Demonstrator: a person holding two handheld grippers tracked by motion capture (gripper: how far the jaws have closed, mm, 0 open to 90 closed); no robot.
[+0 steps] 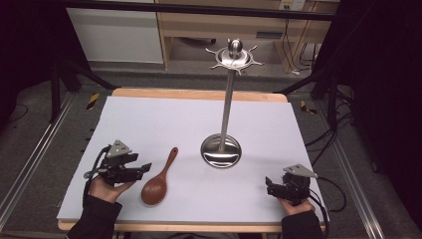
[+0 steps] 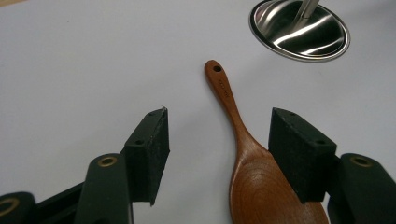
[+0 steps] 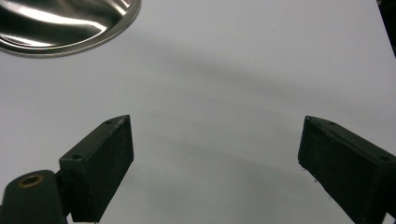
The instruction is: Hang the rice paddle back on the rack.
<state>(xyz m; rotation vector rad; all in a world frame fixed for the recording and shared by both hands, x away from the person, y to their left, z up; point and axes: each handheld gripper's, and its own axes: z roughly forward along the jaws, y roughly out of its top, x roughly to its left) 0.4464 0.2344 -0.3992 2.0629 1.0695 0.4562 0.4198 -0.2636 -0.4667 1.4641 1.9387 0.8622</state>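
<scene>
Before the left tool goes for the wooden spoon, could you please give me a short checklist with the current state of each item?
1. Left tool open: ok, the jaws stand apart.
2. Wooden spoon lined up between the jaws: not ok, its bowl sits hard against one jaw, off centre.
3. Spoon free of other things: ok, it lies flat on the white table cover, apart from the steel stand.
4. Hanging hole in the handle usable: ok, it shows open at the handle end.
5. Right tool out of the way: ok, open over bare cover, holding nothing.
6. Hooks on the stand's top ring free: ok, nothing hangs there.
</scene>
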